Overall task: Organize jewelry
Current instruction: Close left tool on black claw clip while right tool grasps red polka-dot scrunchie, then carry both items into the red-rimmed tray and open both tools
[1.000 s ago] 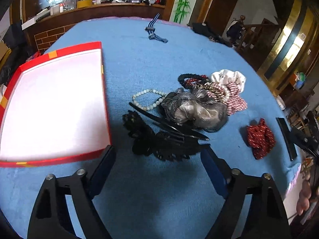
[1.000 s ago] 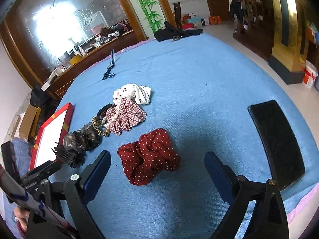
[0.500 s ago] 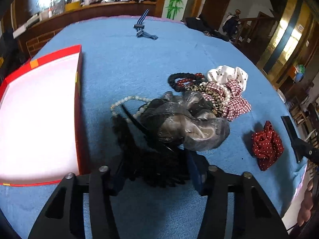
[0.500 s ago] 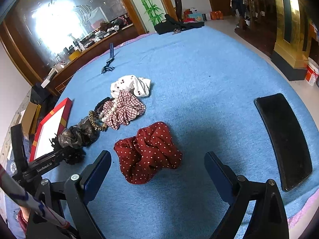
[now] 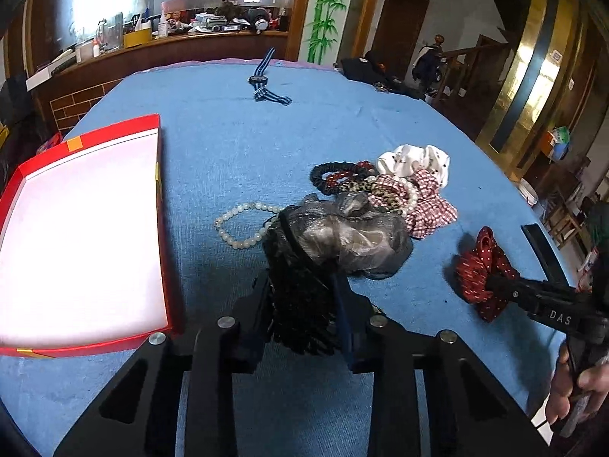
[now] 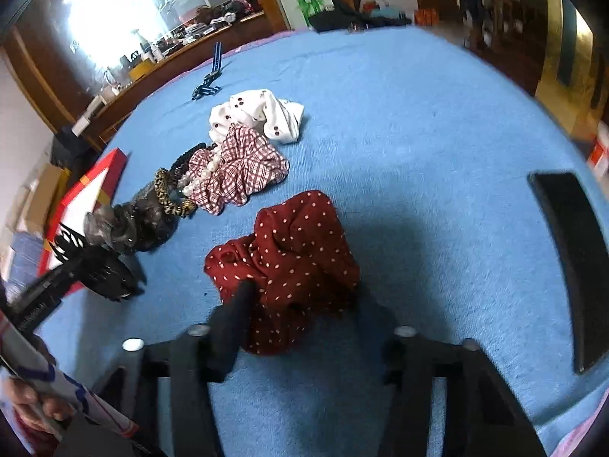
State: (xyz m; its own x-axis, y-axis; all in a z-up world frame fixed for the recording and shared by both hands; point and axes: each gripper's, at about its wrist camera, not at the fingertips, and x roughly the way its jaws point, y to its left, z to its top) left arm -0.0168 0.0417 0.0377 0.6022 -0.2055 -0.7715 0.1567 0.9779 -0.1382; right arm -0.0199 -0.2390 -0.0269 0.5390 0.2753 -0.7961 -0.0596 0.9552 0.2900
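Observation:
My left gripper [image 5: 304, 301] is shut on a black lace hair clip [image 5: 300, 304] at the near end of the pile. A grey sheer bow [image 5: 350, 236] sits on the clip's far part. A pearl bracelet [image 5: 243, 221] lies just left of it. My right gripper [image 6: 304, 301] is shut on a red dotted scrunchie [image 6: 293, 255] that rests on the blue cloth; it also shows in the left wrist view [image 5: 479, 270]. A red tray with a white floor [image 5: 160, 175] lies to the left.
A checked scrunchie [image 6: 236, 171], a white dotted scrunchie [image 6: 259, 114], a leopard band [image 6: 167, 194] and dark hair ties [image 5: 335, 175] lie in a row. A striped watch [image 5: 266, 87] lies far back. A black flat case [image 6: 571, 259] lies right, near the table edge.
Both grippers moved forward and closed: the left one on the black lace clip, the right one on the red dotted scrunchie.

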